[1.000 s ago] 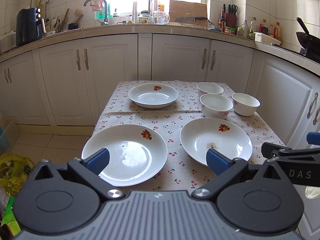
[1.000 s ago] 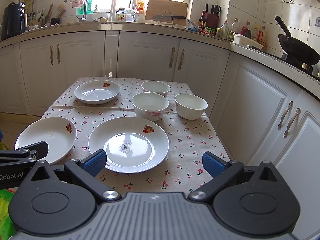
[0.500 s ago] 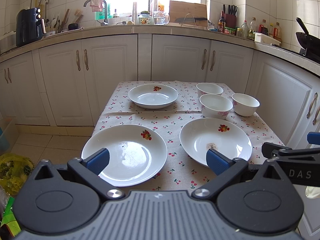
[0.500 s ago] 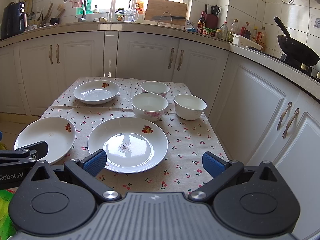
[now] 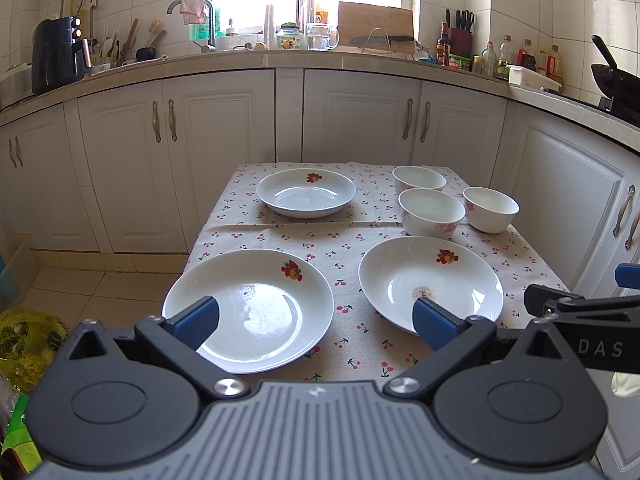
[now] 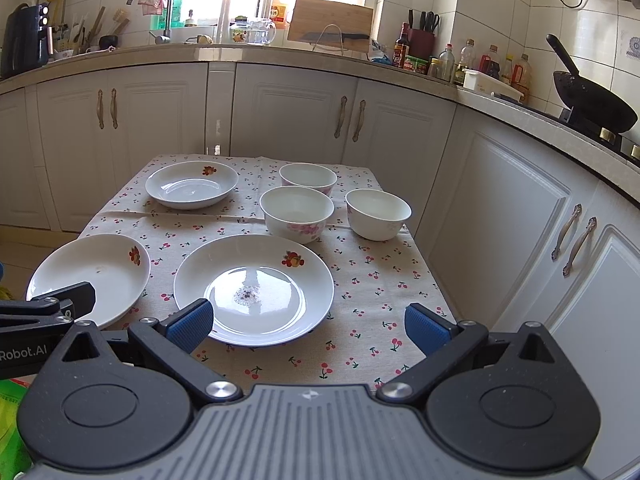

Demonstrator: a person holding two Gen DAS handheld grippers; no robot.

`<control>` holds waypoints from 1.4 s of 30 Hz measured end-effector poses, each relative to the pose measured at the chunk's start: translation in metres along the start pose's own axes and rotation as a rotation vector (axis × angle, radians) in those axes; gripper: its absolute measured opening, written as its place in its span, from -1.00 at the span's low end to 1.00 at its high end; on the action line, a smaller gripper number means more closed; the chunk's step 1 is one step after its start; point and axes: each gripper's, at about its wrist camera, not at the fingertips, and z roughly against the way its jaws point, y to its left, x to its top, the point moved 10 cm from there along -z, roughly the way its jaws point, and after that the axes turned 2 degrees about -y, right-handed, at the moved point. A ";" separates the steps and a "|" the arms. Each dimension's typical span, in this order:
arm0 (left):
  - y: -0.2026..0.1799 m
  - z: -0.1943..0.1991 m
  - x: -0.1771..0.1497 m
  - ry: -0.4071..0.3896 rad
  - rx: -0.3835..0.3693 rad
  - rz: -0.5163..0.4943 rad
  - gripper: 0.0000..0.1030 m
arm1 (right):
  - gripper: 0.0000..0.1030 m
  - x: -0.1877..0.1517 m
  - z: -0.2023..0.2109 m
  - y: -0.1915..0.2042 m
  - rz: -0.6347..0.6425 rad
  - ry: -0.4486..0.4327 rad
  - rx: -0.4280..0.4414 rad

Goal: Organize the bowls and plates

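We hold our left gripper (image 5: 316, 320) spread wide and empty over the table's (image 5: 360, 344) near edge, above the near-left plate (image 5: 248, 308). The near-centre plate (image 6: 254, 288) lies beside it, the third plate (image 6: 191, 185) by the far-left corner, three bowls (image 6: 297, 213) far-right. Our right gripper (image 6: 306, 326) also gapes empty.

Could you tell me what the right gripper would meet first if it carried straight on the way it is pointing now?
Probably the near right plate. The right gripper, jaws open and empty, points across the table edge with that plate partly between its fingertips. Height is hard to judge, so it might pass above the rim toward the flowered bowl.
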 end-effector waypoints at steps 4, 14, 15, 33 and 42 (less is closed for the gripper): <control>-0.001 0.000 0.000 0.000 -0.005 0.003 0.98 | 1.00 0.000 0.000 0.001 -0.003 -0.001 -0.003; 0.000 0.000 -0.001 -0.002 -0.007 0.003 0.98 | 1.00 0.001 -0.002 0.001 0.002 -0.001 -0.005; 0.001 -0.001 -0.001 -0.003 -0.008 0.002 0.98 | 1.00 0.001 -0.003 0.001 0.002 -0.001 -0.004; 0.006 -0.016 0.010 -0.017 -0.025 -0.022 0.98 | 1.00 0.018 -0.017 0.012 0.059 -0.033 0.023; 0.019 -0.026 0.014 -0.043 -0.032 -0.041 0.98 | 1.00 0.031 -0.031 0.023 0.086 -0.048 0.085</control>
